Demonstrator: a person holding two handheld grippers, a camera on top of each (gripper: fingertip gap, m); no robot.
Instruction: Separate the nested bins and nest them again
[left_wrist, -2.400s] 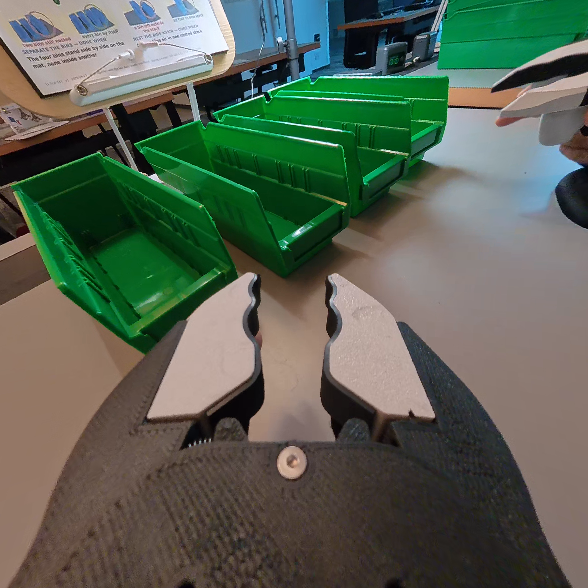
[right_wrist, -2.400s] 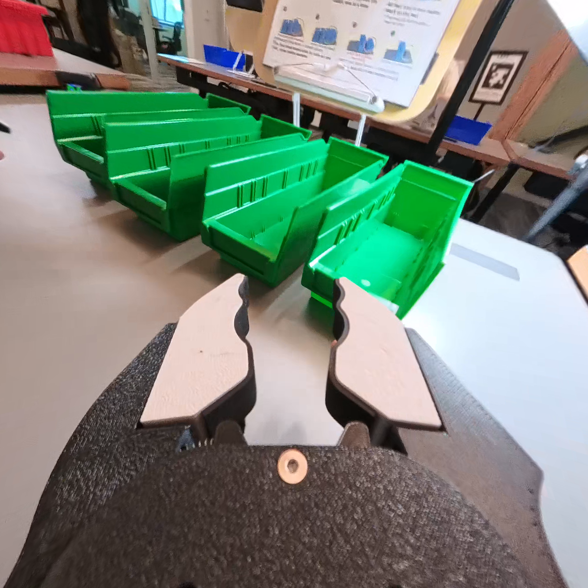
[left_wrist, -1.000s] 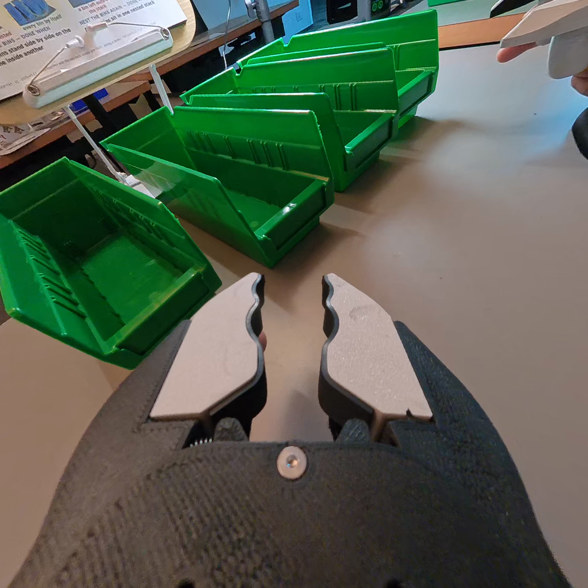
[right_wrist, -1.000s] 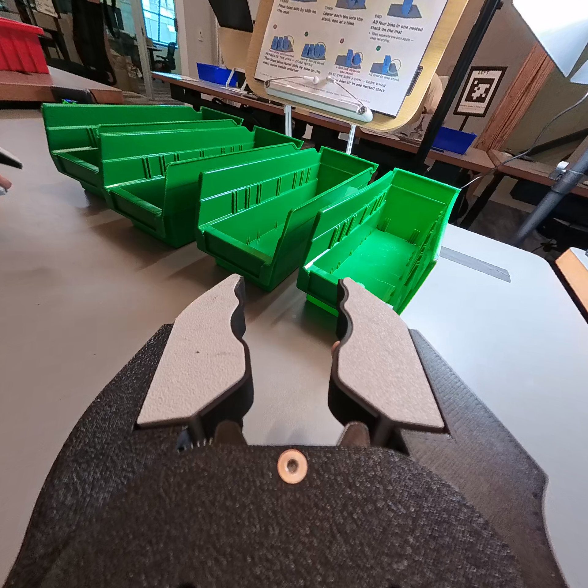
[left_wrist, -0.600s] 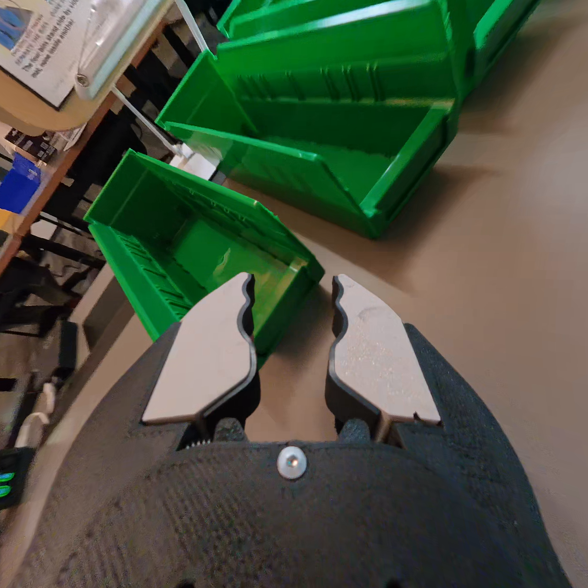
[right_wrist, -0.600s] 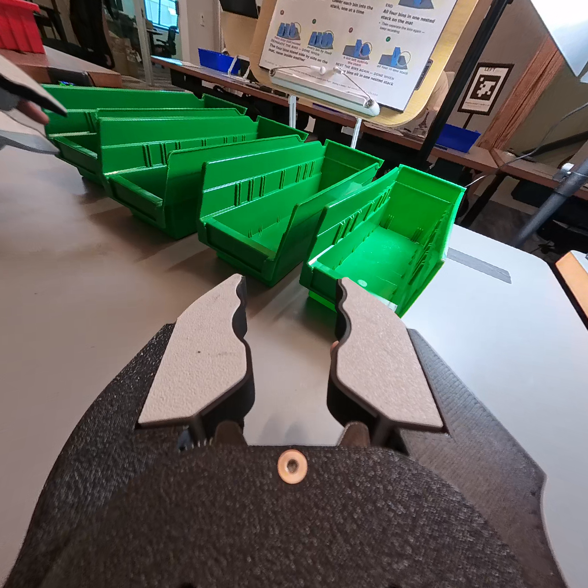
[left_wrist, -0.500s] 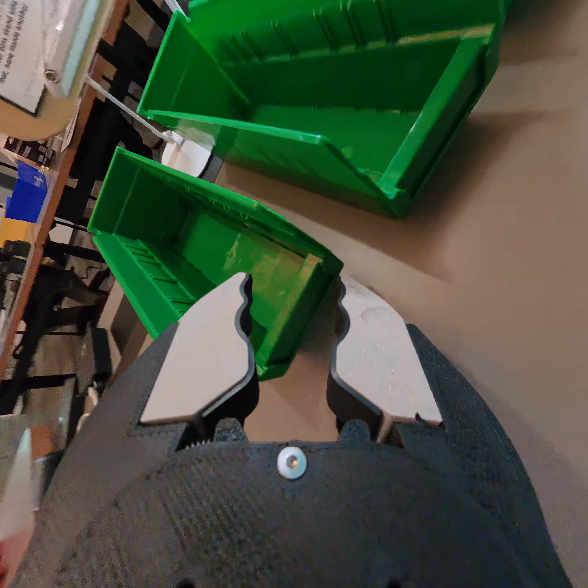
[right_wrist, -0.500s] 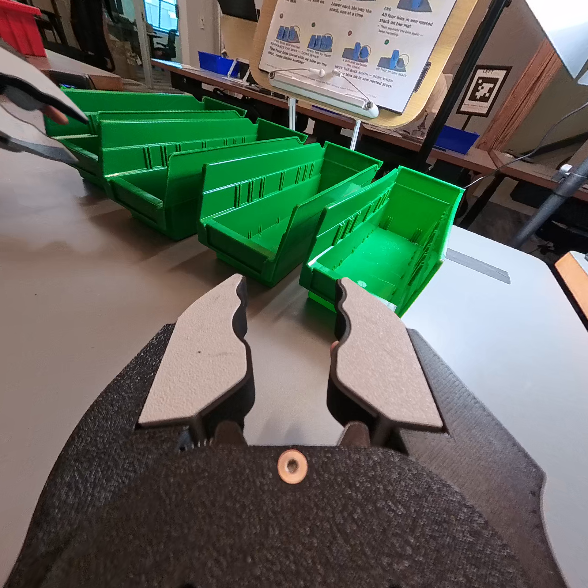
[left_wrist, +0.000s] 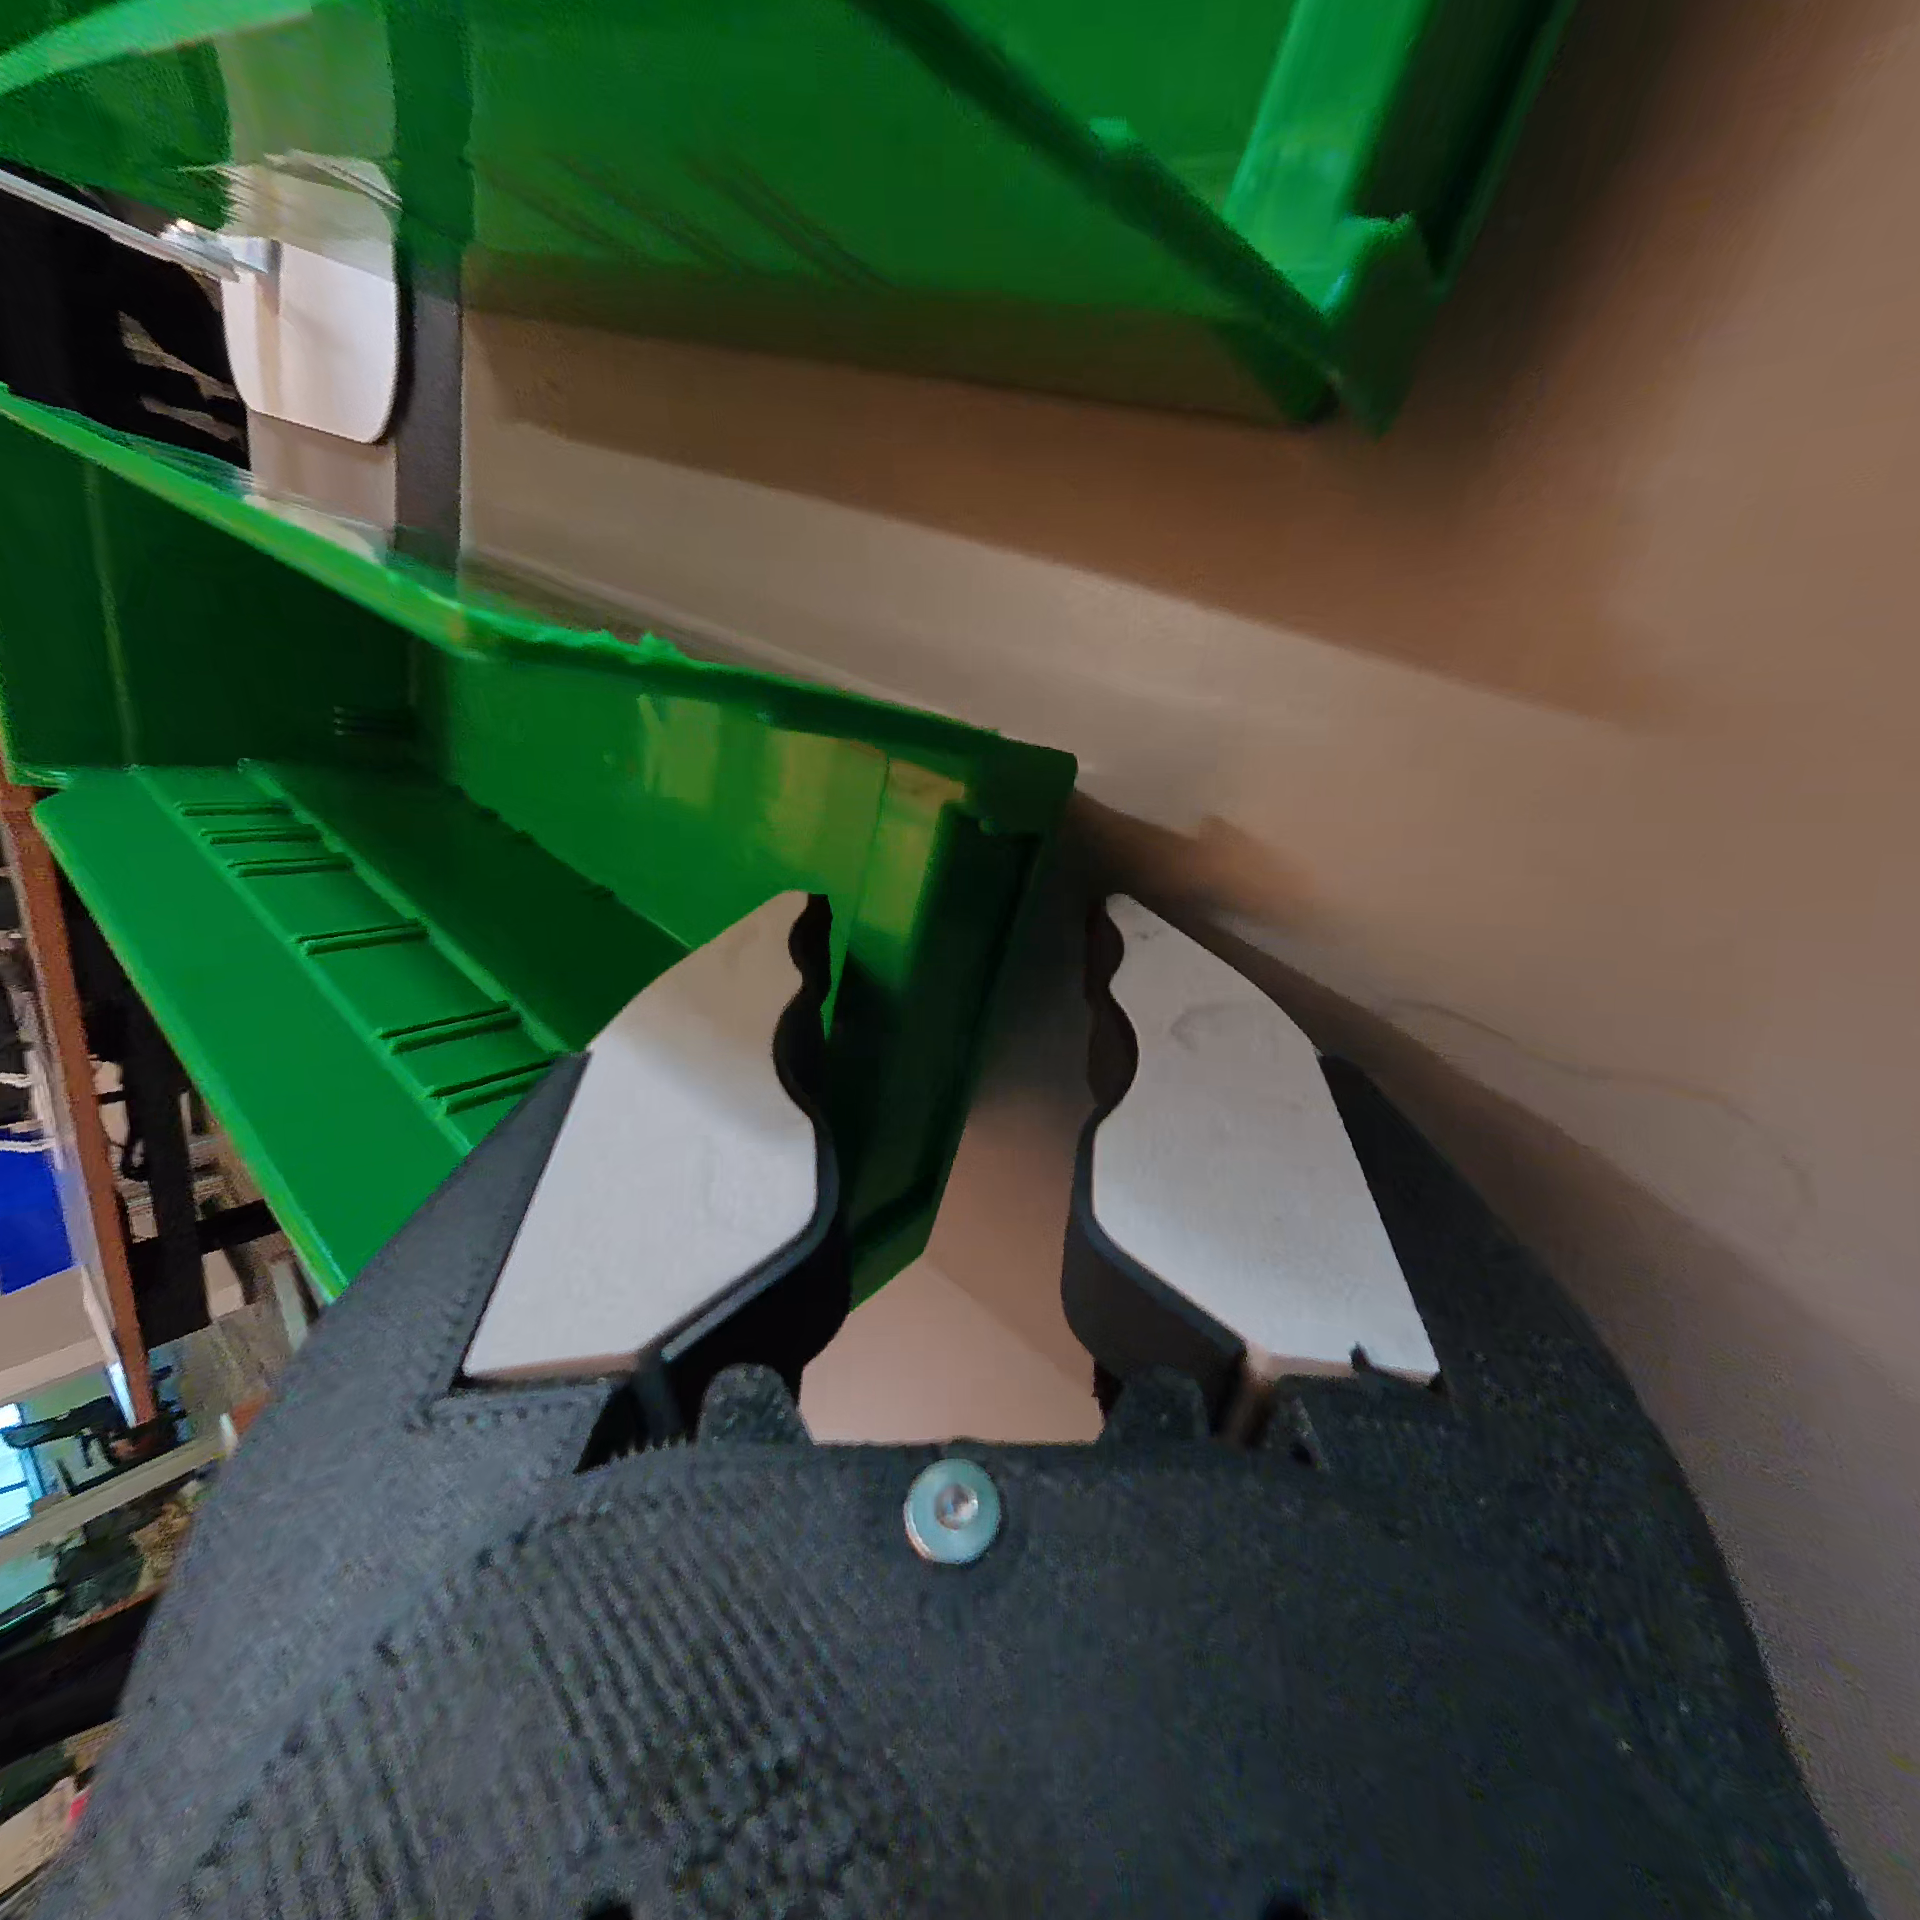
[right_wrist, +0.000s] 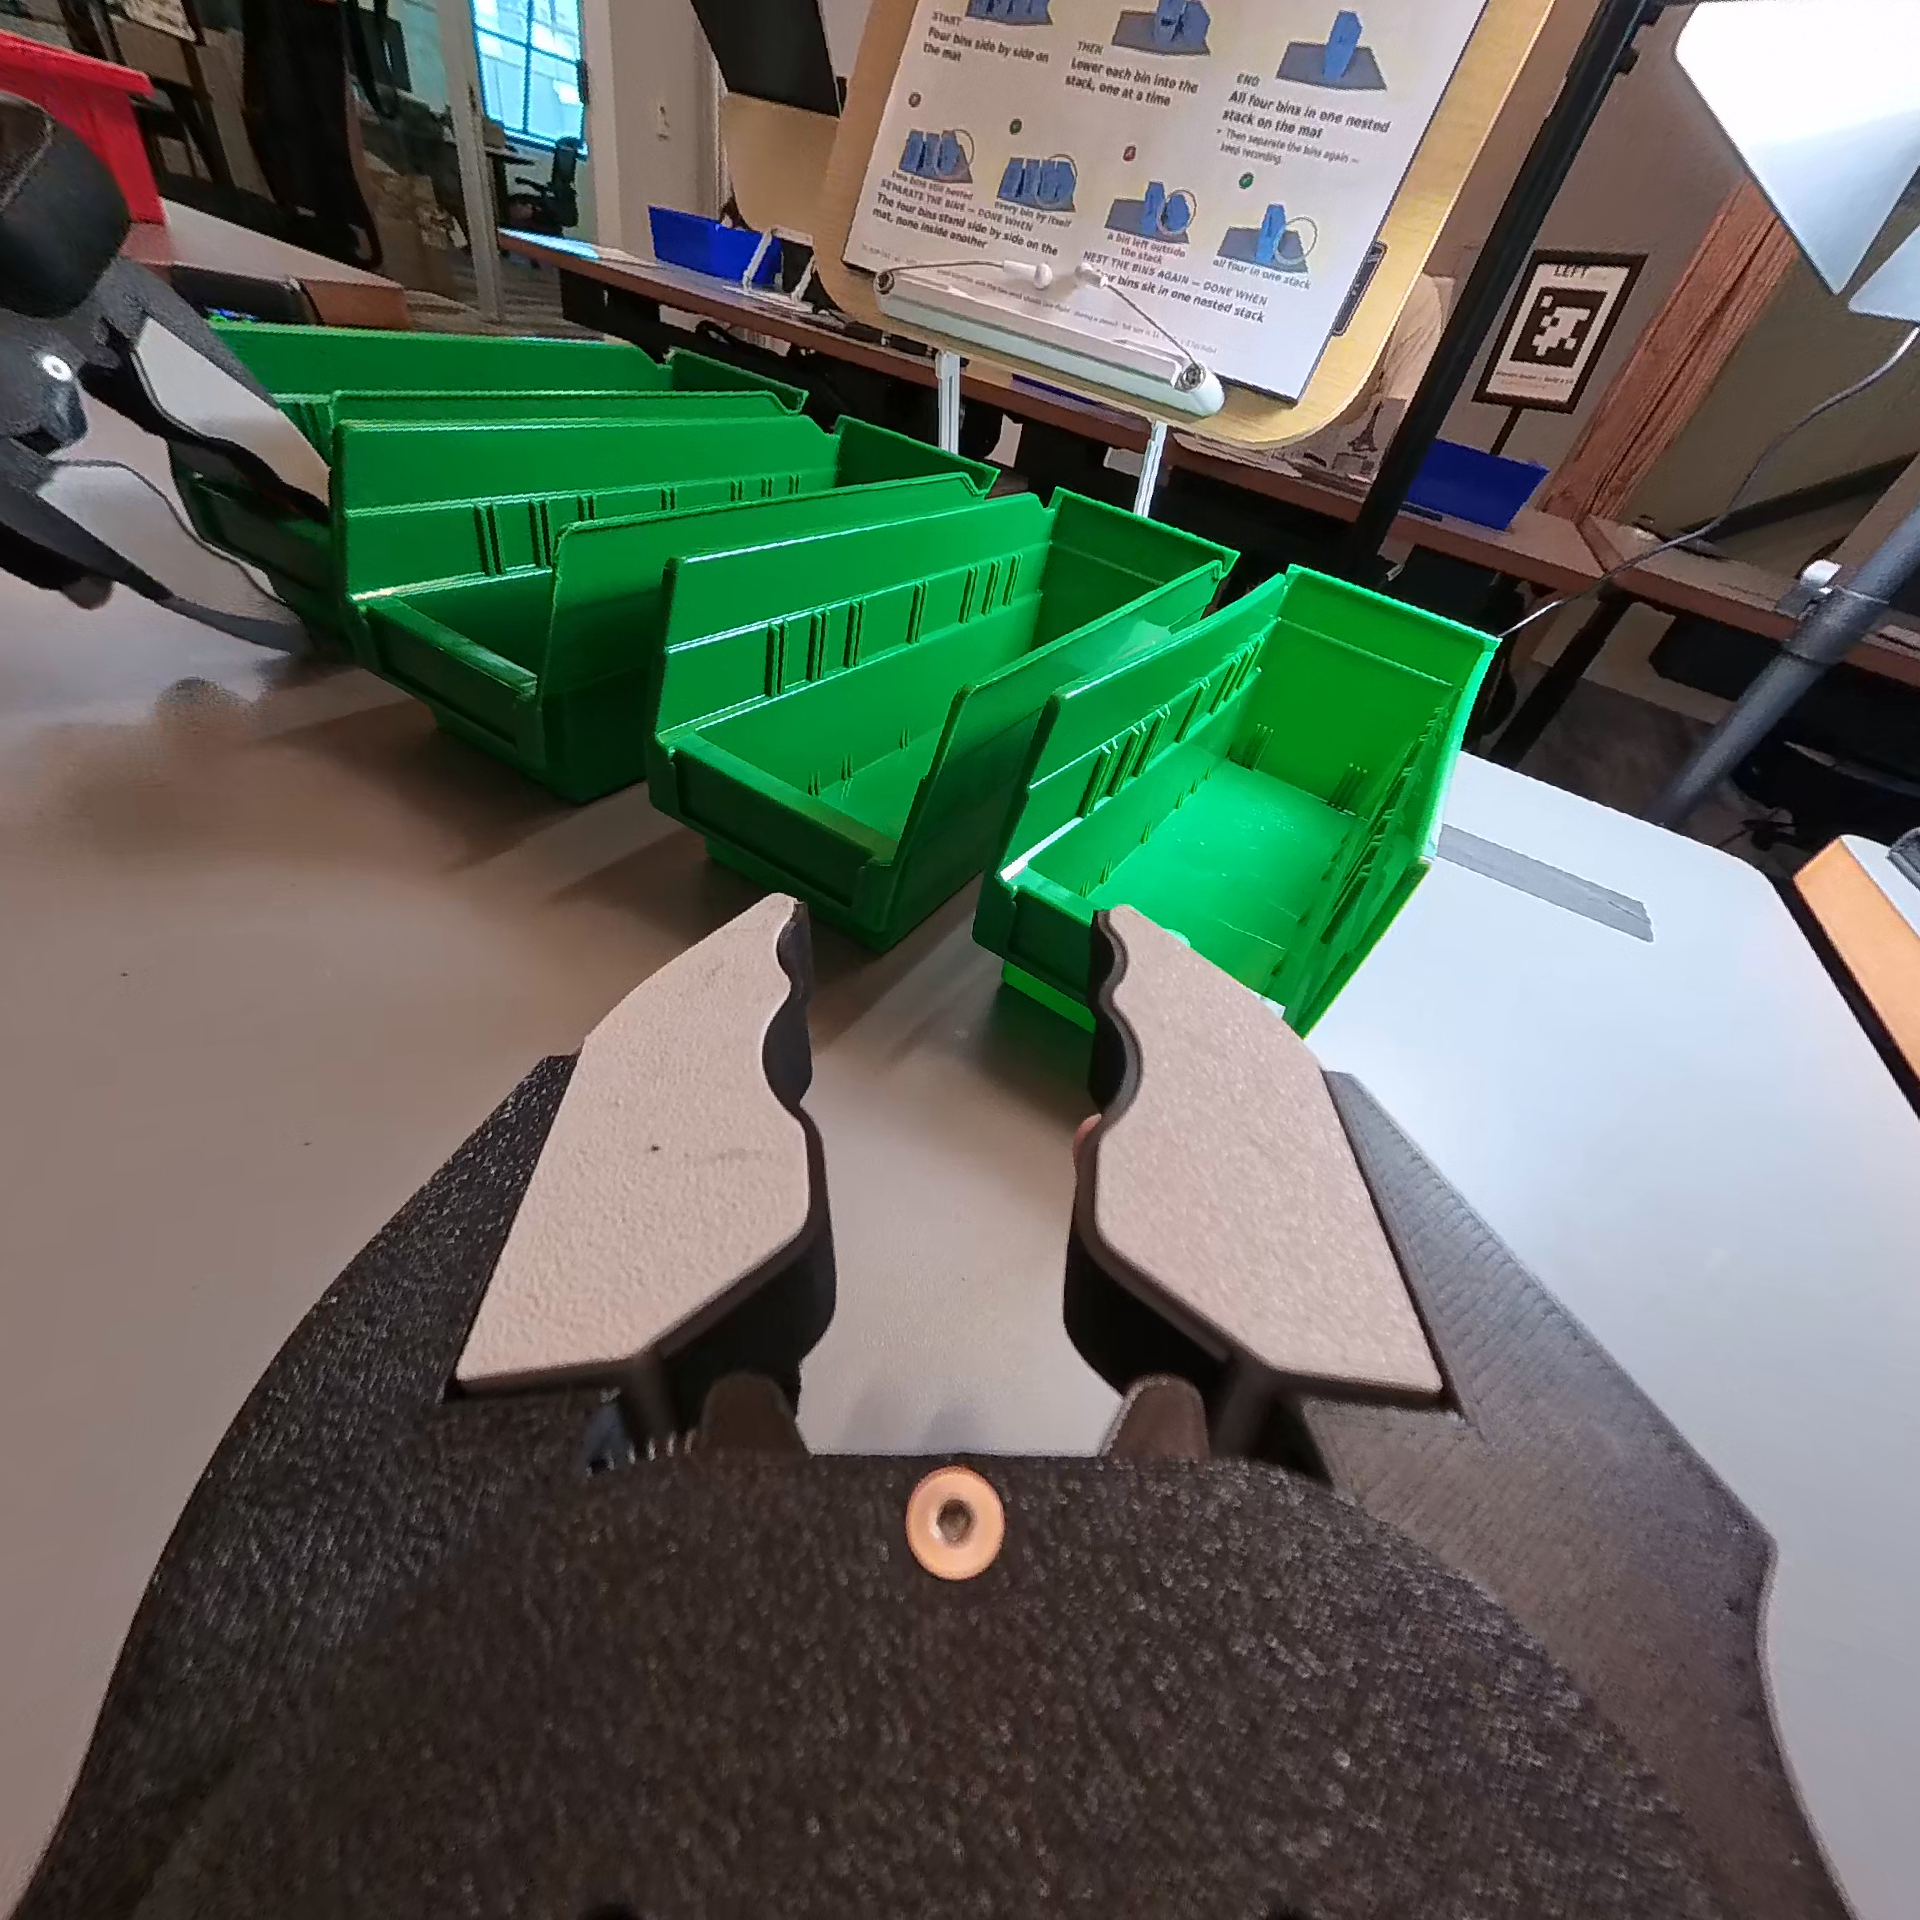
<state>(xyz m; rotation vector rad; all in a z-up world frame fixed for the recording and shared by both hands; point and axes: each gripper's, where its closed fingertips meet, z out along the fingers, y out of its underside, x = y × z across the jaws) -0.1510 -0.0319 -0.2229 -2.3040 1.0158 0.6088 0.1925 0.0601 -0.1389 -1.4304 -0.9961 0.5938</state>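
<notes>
**A:** Where were the bins?

**B:** Four green bins stood side by side on a grey table (right_wrist: 260, 1039), none inside another. In the right wrist view they ran in a row from the far left to the nearest bin (right_wrist: 1247, 831), which lay just ahead of the right gripper (right_wrist: 951, 935). A clipboard stand with an instruction sheet (right_wrist: 1122, 187) rose behind the row.

**A:** And the right gripper?

**B:** Its jaws were spread apart with only bare table between them. It held nothing and touched no bin.

**A:** The left one?

**B:** The left gripper (left_wrist: 956, 925) was tilted sideways at the end bin (left_wrist: 520, 790) of the row. Its jaws were parted, astride the bin's low front wall: one finger (left_wrist: 675, 1122) sat inside the bin against the wall, the other (left_wrist: 1226, 1122) outside, with a gap to the wall. It had not closed on the wall. The neighbouring bin (left_wrist: 935, 208) lay just beyond, apart from the first.

**A:** Could the right view see that gripper?

**B:** Yes, at the far left edge, beside the farthest bin.
</notes>
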